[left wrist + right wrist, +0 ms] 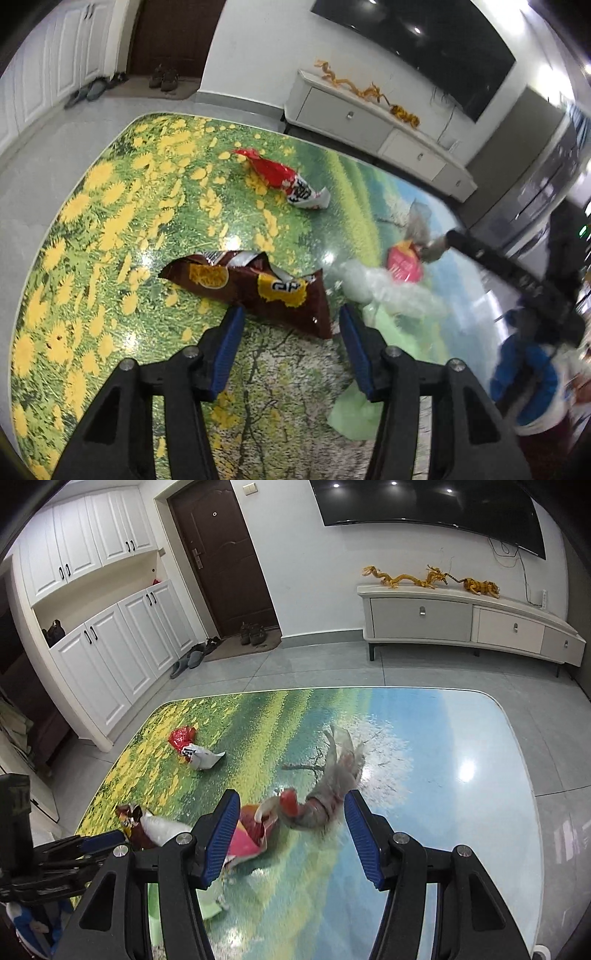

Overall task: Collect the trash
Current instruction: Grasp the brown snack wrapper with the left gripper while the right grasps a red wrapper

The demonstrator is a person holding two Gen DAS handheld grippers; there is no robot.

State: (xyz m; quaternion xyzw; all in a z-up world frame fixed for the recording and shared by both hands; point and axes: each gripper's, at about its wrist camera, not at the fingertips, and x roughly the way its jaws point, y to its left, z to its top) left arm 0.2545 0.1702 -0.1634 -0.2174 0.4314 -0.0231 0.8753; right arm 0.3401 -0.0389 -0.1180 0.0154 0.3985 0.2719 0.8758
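Lying on the glossy table with its printed meadow and sky are several pieces of trash. Nearest the left gripper is a brown chip bag, flat, its long axis running from far left to near right, its torn open mouth pointing left and its near right corner reaching between the blue pads. Those jaws stand spread, and I cannot see them pressing on the bag. Farther off, a red and white wrapper lies crumpled, its red end pointing far left, its white end near right. To the right sit a crumpled clear plastic bag, a pale green sheet and a pink packet.

From the right wrist, the right gripper hangs spread over the pink packet and a blurred grey crumpled wrapper, whose long axis runs from near left to far right; neither pad touches them. The left gripper shows at the left edge, beside the brown bag.
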